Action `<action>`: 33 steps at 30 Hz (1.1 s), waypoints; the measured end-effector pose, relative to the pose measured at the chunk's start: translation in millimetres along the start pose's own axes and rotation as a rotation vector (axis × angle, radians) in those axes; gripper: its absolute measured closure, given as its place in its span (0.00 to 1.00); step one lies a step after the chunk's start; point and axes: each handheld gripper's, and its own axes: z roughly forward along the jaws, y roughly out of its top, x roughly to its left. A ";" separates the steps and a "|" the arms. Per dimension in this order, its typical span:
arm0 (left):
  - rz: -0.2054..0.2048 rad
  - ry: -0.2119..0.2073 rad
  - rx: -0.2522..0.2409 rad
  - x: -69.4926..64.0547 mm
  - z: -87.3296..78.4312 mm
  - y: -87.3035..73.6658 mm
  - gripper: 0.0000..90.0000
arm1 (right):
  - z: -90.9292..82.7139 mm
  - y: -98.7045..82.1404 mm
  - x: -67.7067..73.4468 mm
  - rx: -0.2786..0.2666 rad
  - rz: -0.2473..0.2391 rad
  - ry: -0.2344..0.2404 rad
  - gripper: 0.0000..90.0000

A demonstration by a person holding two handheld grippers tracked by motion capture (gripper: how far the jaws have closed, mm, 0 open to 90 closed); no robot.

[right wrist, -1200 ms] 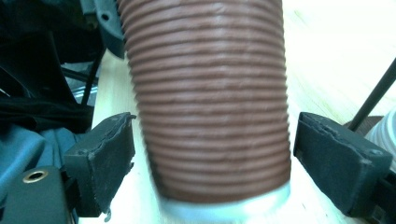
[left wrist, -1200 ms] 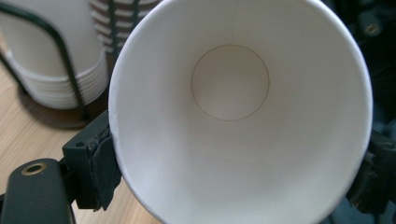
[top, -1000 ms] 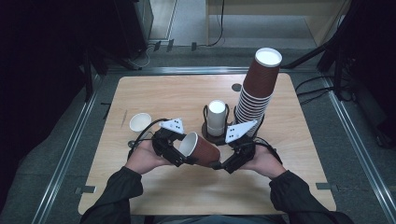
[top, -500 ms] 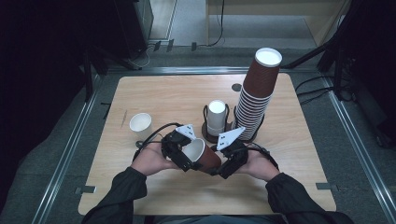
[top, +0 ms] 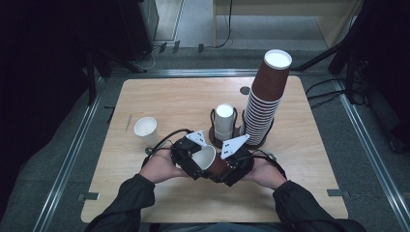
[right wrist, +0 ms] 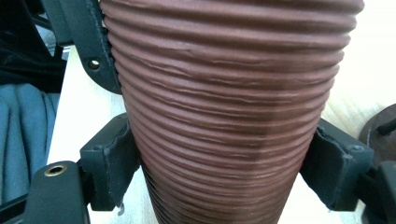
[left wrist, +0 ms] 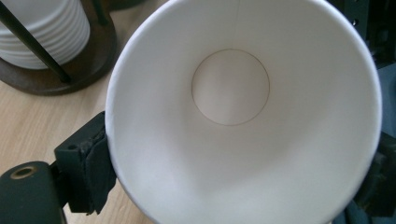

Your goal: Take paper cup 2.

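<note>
You are holding one brown ribbed paper cup [top: 212, 163] on its side between both tools, low over the near middle of the wooden table [top: 309, 145].

Left gripper [top: 191, 162]: you are pinching the rim wall, one jaw outside, the other side hidden in the left gripper view; its jaws have just been easing wider, though the cup [left wrist: 243, 112] is sitting between them, white mouth facing the lens.

Right gripper [top: 232, 166]: your jaws have just been closing and are bracketing the ribbed body [right wrist: 224, 116], both pads meeting the corrugated wall.

Handling: I judge it light, thin-walled, easily crushed or ovalled; the ribs are giving good friction. Take it on the ribbed mid-body or the rolled rim, gently.

Right of you: brown cup stack [top: 266, 106].
</note>
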 end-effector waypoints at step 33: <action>-0.051 -0.008 -0.281 9.2 -34.0 -18.5 0.02 | -46.6 -2.3 -13.4 -0.210 0.067 -0.032 0.22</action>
